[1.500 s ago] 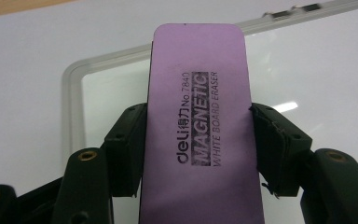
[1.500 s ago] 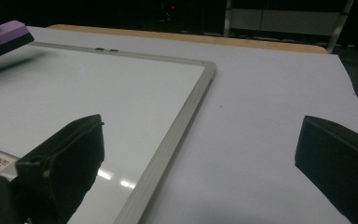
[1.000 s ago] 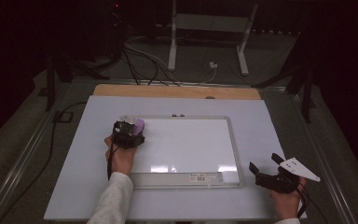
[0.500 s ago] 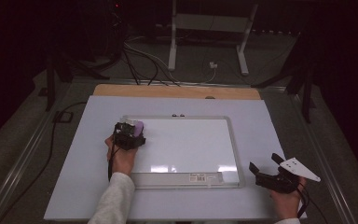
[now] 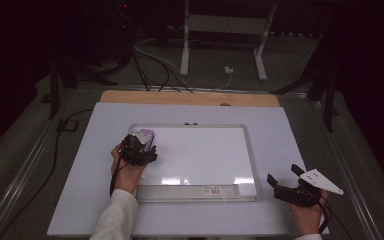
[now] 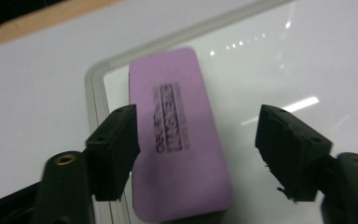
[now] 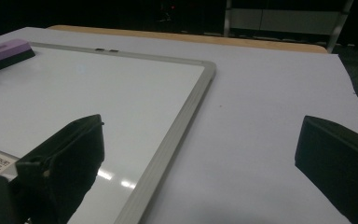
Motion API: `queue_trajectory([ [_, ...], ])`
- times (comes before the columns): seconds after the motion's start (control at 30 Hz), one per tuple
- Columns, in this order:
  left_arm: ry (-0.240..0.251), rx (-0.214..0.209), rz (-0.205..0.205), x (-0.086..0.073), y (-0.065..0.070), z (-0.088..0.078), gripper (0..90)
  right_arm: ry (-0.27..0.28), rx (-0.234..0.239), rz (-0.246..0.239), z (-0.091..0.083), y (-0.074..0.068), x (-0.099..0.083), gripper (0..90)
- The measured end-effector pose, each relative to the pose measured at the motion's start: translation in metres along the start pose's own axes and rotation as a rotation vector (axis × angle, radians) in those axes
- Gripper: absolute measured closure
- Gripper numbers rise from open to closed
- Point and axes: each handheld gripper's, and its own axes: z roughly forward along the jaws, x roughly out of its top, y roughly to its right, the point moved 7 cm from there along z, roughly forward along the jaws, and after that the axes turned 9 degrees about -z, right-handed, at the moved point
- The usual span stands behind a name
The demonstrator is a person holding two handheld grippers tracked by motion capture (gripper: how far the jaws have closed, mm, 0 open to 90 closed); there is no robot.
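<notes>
Purple eraser (image 6: 177, 140) on whiteboard (image 5: 205, 155) between spread left gripper (image 6: 198, 154), apparently untouched; right gripper (image 7: 200, 172) spread too.

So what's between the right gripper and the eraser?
Bare whiteboard surface and its frame, seen in the high view; nothing else lies between the right gripper and eraser.
</notes>
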Motion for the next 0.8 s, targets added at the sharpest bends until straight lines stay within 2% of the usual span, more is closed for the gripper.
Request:
queue_trajectory([
  [0.07,-0.009,-0.003,-0.003,-0.003,-0.002,0.002,34.2,0.001,-0.001,0.001,0.000,0.000,0.000,2.0],
  [0.23,0.010,0.001,-0.004,-0.002,-0.003,0.000,34.9,-0.001,-0.001,0.002,0.000,0.000,0.000,2.0],
  [0.33,-0.005,-0.004,0.015,-0.004,-0.002,0.001,35.2,-0.001,-0.001,0.002,0.000,0.000,0.000,2.0],
  [0.6,-0.018,0.000,0.015,-0.003,-0.005,0.001,35.6,0.000,0.000,0.001,0.000,0.000,0.000,2.0],
  [0.73,-0.025,0.007,-0.003,-0.003,-0.011,0.002,34.3,-0.001,0.000,0.002,0.000,0.000,0.000,2.0],
  [0.8,-0.029,0.005,-0.025,-0.004,-0.016,0.003,34.1,-0.001,0.000,0.002,0.000,0.000,0.000,2.0],
])
